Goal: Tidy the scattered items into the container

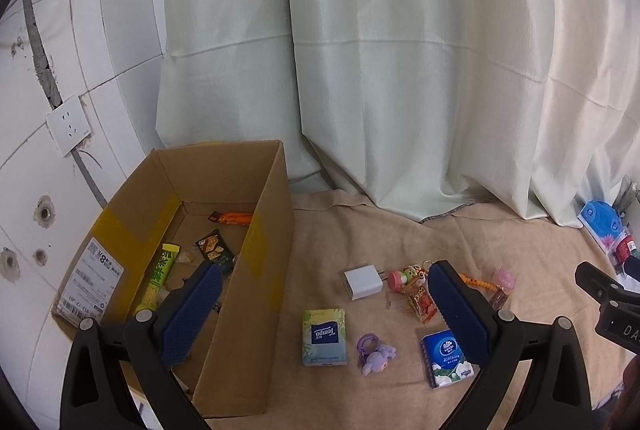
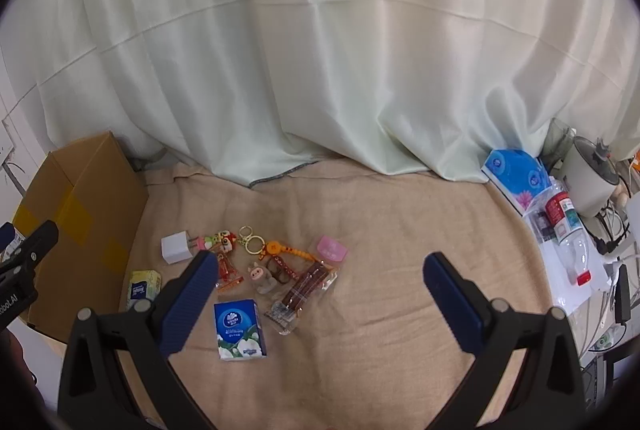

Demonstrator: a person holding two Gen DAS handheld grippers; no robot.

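An open cardboard box (image 1: 224,270) stands at the left on a beige cloth and holds several snack packets (image 1: 212,248). Scattered to its right lie a white charger (image 1: 363,282), a green tissue pack (image 1: 323,336), a purple toy keyring (image 1: 374,352), a blue tissue pack (image 2: 239,329), several keychains (image 2: 276,250), a snack stick packet (image 2: 304,288) and a pink tag (image 2: 332,249). My left gripper (image 1: 324,294) hovers open over the box's right wall, holding nothing. My right gripper (image 2: 320,278) hangs open and empty above the items.
A pale curtain (image 2: 320,50) closes off the back. A tiled wall with a socket (image 1: 68,130) is left of the box. At the right edge sit a blue tissue package (image 2: 516,174), a plastic bottle (image 2: 568,234), a white appliance (image 2: 588,178) and cables.
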